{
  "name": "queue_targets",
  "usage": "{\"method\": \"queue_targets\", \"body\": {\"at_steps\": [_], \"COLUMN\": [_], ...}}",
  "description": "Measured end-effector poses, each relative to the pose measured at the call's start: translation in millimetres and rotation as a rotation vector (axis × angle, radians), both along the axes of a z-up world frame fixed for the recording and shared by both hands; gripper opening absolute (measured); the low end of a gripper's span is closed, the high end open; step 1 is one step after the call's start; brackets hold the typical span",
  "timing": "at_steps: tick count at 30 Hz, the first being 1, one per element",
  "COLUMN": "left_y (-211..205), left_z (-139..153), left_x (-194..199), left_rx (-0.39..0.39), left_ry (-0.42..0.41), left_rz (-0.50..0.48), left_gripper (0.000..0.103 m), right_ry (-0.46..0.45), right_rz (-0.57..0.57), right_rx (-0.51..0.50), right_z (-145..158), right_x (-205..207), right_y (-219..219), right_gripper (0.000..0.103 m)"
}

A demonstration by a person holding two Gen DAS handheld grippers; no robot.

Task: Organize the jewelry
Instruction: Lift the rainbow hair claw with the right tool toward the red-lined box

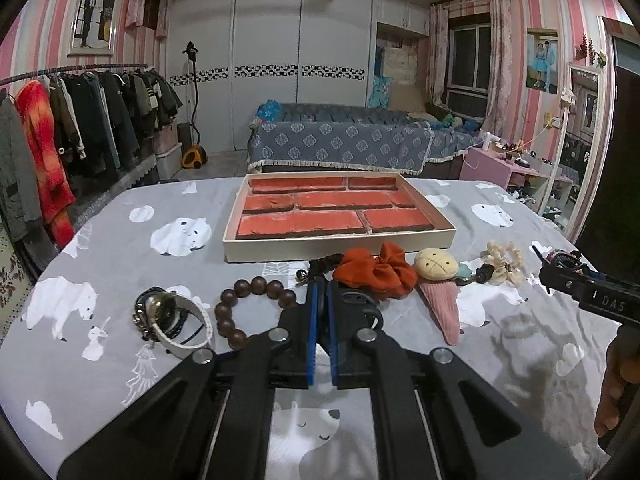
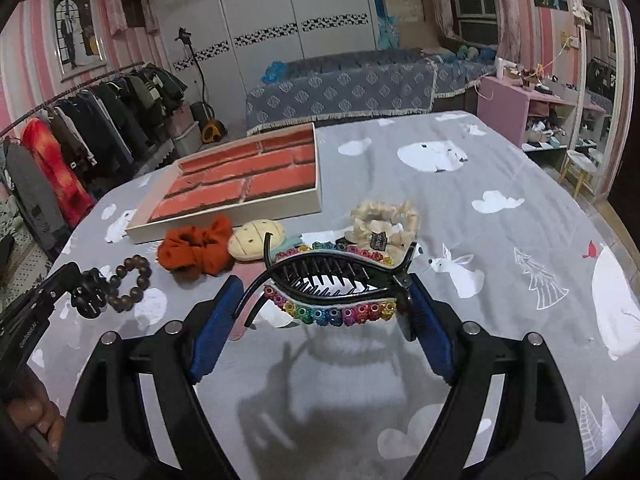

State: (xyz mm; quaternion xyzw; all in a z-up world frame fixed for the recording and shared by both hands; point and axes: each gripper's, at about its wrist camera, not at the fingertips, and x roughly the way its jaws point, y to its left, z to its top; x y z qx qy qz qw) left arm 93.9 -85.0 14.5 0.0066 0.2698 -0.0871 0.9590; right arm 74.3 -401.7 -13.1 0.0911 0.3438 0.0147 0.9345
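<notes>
While the right gripper (image 2: 324,304) stands wide, a large black hair claw (image 2: 328,280) trimmed with rainbow beads spans the gap between its blue pads: the hinge end presses against the right-hand pad, and the long curved tips reach just beside the left-hand one, so the clip is carried clear of the grey bear-print cloth (image 2: 500,240), its shadow falling on the cloth below. The left gripper (image 1: 322,300) has its blue pads drawn almost together; in the right wrist view a small black hair clip (image 2: 90,294) sits at its tip, though its own camera shows only a dark shape beside the fingers, so the hold is hard to confirm. Ahead of both lies the cream tray (image 1: 440,236), lined with a red brick-pattern sheet and holding nothing else. Between tray and grippers sit an orange scrunchie (image 1: 374,270), a plush ice-cream clip (image 1: 438,280), a cream scrunchie (image 1: 506,260), a wooden bead bracelet (image 1: 248,304) and a watch with a white band (image 1: 172,316). The left gripper hides part of the bead bracelet and of the orange scrunchie in its own view. A hand (image 1: 616,384) is cut off at the right edge there.
</notes>
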Motion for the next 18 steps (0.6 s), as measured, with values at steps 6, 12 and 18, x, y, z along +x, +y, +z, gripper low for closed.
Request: {"method": "queue_targets", "body": {"at_steps": [6, 12, 18], "left_y": [6.1, 16.0, 21.9], "left_z": [9.3, 17.4, 29.5], "left_x": [-11.4, -7.6, 7.9], "left_rx": [0.003, 0.001, 0.024], "left_ry": [-0.018, -0.022, -0.074], "left_rz": [0.019, 0.031, 0.047], "left_gripper": [0.005, 0.005, 0.005], "right_ry": [-0.040, -0.089, -0.145], "right_rz": [0.011, 0.043, 0.057], "right_rx": [-0.012, -0.037, -0.046], "right_z": [13.2, 28.7, 44.6], "right_x": [-12.3, -16.4, -6.0], "right_y": [8.2, 21.1, 28.8], "right_gripper": [0.080, 0.080, 0.080]}}
